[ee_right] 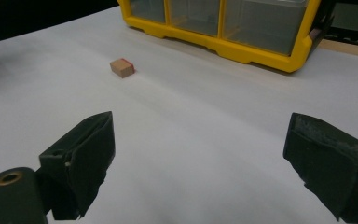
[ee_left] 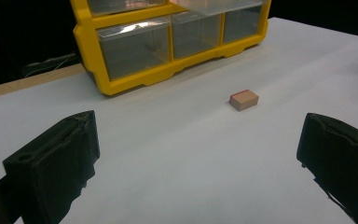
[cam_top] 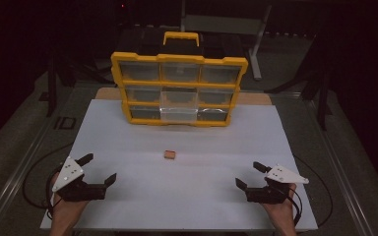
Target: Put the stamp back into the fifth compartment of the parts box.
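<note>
A small tan wooden block (cam_top: 169,155) with a red edge lies alone on the white table top (cam_top: 187,196), in front of a yellow organizer (cam_top: 179,88) with clear drawers. Its middle drawer in the bottom row (cam_top: 178,114) is pulled out. My left gripper (cam_top: 98,168) rests at the near left, open and empty, with the block (ee_left: 244,100) ahead and to its right. My right gripper (cam_top: 251,175) rests at the near right, open and empty, with the block (ee_right: 122,67) far ahead on its left.
The organizer (ee_left: 168,46) stands upright at the back of the table, a black case with a yellow handle (cam_top: 181,38) behind it. Dark floor and metal frames surround the table. Cables (cam_top: 34,177) trail from both grippers off the near corners.
</note>
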A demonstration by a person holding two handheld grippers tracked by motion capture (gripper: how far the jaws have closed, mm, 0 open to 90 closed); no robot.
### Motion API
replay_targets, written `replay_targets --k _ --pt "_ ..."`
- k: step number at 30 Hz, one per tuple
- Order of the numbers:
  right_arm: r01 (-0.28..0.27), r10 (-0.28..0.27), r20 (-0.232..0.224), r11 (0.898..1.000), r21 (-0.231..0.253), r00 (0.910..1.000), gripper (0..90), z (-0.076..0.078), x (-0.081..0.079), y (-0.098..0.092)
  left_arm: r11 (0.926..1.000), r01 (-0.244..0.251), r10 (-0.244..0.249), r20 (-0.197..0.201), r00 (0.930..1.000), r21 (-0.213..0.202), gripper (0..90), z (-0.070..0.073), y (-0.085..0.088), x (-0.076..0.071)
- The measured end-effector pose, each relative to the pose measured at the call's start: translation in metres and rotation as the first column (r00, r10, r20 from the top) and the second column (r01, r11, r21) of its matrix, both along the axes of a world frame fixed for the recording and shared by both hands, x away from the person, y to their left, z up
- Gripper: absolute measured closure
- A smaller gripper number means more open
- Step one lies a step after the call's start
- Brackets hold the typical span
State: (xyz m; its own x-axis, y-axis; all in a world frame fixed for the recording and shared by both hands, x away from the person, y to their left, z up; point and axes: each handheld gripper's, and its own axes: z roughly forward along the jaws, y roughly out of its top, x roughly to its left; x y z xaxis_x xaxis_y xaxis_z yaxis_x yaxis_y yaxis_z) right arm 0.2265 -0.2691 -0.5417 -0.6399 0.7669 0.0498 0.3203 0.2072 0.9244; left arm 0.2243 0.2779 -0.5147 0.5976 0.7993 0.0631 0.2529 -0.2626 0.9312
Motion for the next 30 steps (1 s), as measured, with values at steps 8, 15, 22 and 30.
replay_targets --k 8,15,22,30 --pt "-0.017 0.017 -0.006 0.999 -0.034 0.9998 8.8 -0.003 0.001 0.006 0.9999 -0.007 0.007 0.002 1.0000 0.013 0.0 -0.001 0.002 0.001" --pt "-0.018 0.018 -0.001 0.999 -0.035 0.9998 8.8 -0.004 0.001 0.008 0.9994 -0.019 0.020 -0.023 0.9995 0.030 0.0 0.000 0.002 0.002" --pt "0.003 -0.003 0.005 0.999 -0.042 1.0000 8.8 -0.005 0.003 0.007 0.9985 -0.014 0.016 -0.025 0.9996 0.052 0.0 0.009 -0.001 0.007" --pt "0.003 -0.003 0.007 1.000 -0.029 1.0000 8.8 -0.005 0.004 0.007 0.9986 -0.003 0.004 -0.004 1.0000 0.052 0.0 0.016 -0.006 0.015"
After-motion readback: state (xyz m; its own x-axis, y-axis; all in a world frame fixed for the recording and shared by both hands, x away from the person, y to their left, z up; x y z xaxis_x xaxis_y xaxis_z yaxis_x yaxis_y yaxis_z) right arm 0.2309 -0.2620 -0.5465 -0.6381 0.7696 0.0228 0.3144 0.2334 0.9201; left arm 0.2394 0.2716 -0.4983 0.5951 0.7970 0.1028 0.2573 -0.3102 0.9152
